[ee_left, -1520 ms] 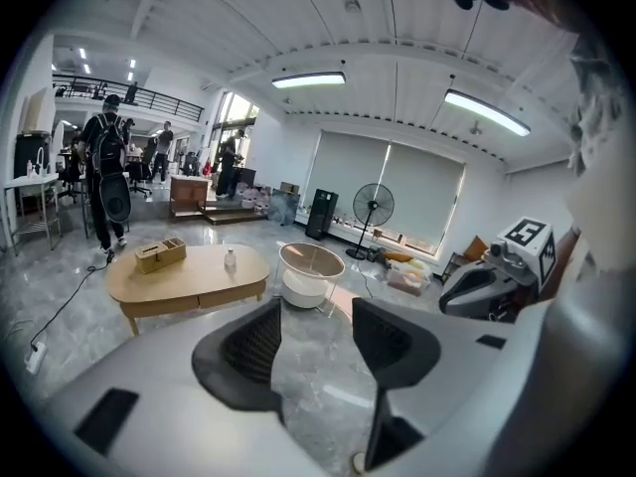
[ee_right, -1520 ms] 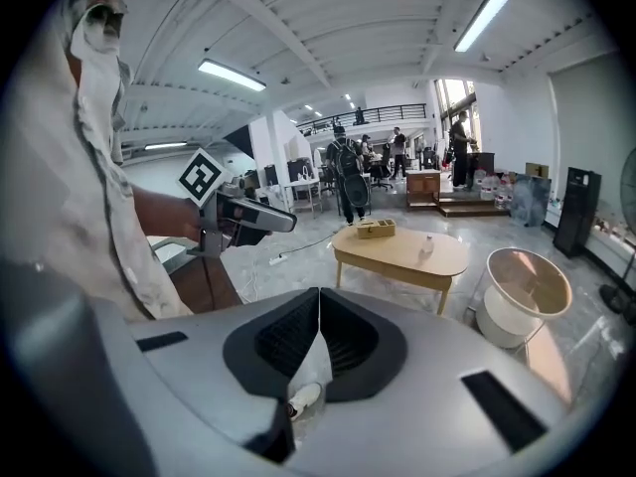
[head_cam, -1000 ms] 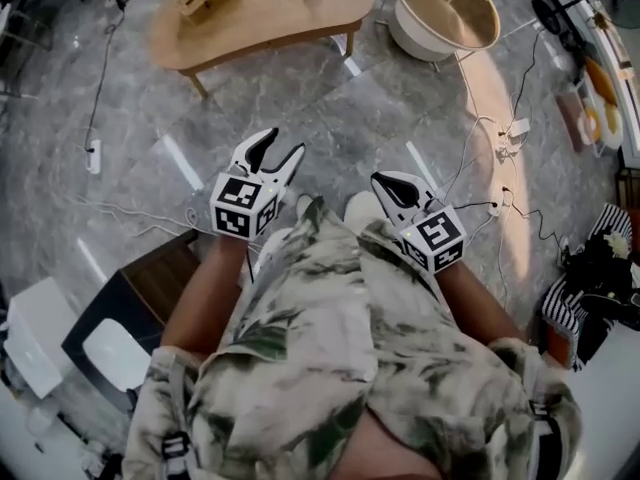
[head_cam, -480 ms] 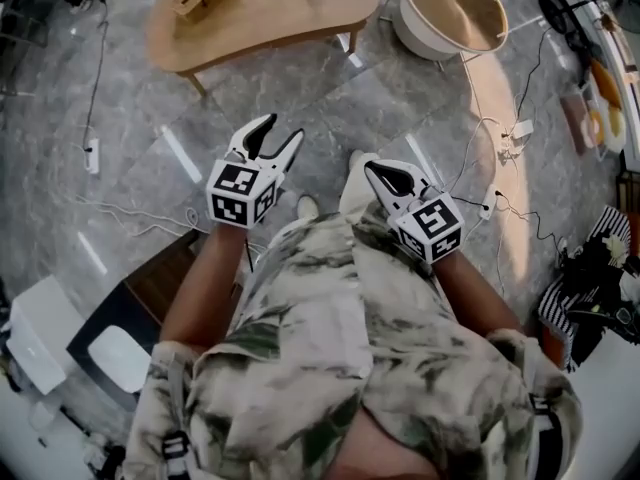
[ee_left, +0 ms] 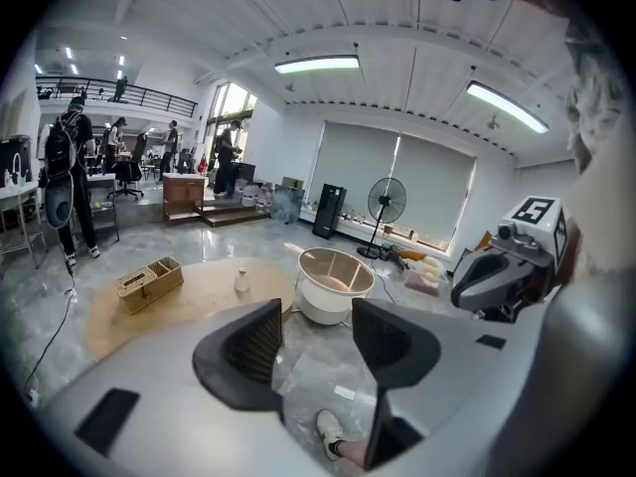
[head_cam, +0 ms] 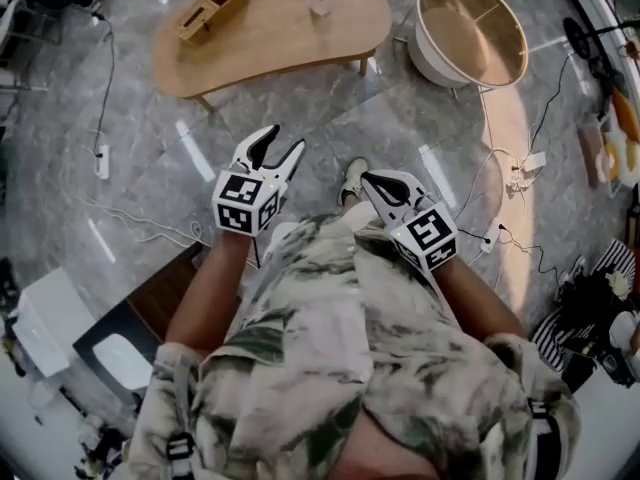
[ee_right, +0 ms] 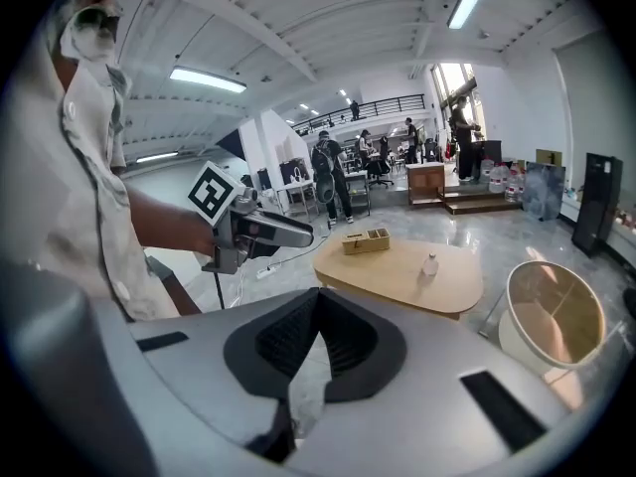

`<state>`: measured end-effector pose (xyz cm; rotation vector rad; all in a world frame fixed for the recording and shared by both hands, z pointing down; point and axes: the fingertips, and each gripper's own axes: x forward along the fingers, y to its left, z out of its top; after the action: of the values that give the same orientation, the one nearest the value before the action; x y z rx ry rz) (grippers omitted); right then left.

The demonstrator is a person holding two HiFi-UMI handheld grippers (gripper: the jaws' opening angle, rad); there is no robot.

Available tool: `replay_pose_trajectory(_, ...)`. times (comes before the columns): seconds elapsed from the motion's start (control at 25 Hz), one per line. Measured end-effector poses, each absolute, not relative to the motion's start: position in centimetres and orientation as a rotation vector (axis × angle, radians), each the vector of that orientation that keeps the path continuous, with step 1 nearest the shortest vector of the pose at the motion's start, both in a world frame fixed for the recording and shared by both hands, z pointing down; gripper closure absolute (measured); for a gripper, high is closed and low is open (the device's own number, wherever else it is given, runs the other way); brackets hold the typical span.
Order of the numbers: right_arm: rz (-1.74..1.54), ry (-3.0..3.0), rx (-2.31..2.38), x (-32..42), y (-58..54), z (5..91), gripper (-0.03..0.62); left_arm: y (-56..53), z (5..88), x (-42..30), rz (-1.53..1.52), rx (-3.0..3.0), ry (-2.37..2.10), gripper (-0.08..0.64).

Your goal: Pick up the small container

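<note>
Comparing the head view across the last second: the wooden table [head_cam: 280,38] now shows more fully and sits lower in frame, and the small container [head_cam: 320,8] on it has drawn in from the top edge. One shoe [head_cam: 352,176] is out ahead on the floor, between the two grippers. Reading: the person is stepping toward the table, so the approach is under way but reach is not yet possible. The left gripper [head_cam: 285,140] has its jaws well apart with nothing between them, the same spread as before. The right gripper [head_cam: 368,178] has its jaws closed tip to tip on nothing, also unchanged. Seen along the left jaws, the container [ee_left: 240,283] stands upright far ahead, a little left of the gap, with a wooden compartment box [ee_left: 149,282] further left and a round white tub [ee_left: 333,284] straight beyond the gap. Seen along the right jaws, the container [ee_right: 429,264] lies far ahead and off to the right of the closed tips. Judgement: the left gripper is already set for a grasp; the right would have to open first. More steps are needed, then a lowering to table height with the container brought between the jaws. It looks small and light, and may tip if nudged.
</note>
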<state>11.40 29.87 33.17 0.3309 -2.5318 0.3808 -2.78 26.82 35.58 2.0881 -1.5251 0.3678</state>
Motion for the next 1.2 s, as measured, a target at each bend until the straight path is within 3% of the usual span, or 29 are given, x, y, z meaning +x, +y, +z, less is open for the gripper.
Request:
replay_pose_trajectory(0.6,0.434,-2.507,0.283,15.4,12.2,36.7,0.571,7.0,38.7,0.1,0.42,2.032,-1.573,0.333)
replay_pose_trajectory(1.2,0.527,-2.396,0.475,11.4,0.2,39.6,0.569,-8.8,46.3,-7.0,0.49,2.049,-1.49,0.334)
